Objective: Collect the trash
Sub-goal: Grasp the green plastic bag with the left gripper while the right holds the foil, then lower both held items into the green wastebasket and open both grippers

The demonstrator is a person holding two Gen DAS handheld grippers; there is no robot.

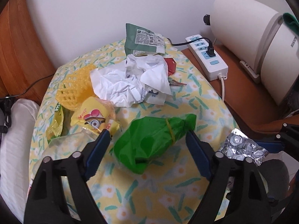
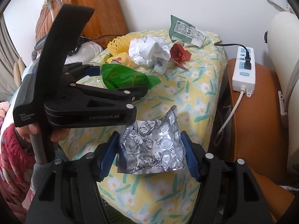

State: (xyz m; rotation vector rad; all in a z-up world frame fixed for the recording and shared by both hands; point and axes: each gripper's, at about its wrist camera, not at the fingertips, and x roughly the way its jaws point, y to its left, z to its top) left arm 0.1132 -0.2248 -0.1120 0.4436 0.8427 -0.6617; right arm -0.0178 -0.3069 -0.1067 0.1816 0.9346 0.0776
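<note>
Bearing the words "GenRobot.AI", the left gripper (image 2: 129,80) stands spread around one green bag (image 1: 151,140), while the right gripper (image 2: 149,155) pinches one foil blister sheet (image 2: 153,149).

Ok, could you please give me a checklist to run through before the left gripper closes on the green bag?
1. Green bag lies between the left gripper's jaws: ok.
2. Both pads pressing on the bag: not ok; a gap shows beside one finger.
3. Right gripper grips the foil blister pack on both sides: ok.
4. Yellow wrapper clear of that finger: cannot tell; the fingertip overlaps it in the left wrist view.
5. Crumpled white paper apart from the bag: ok.
</note>
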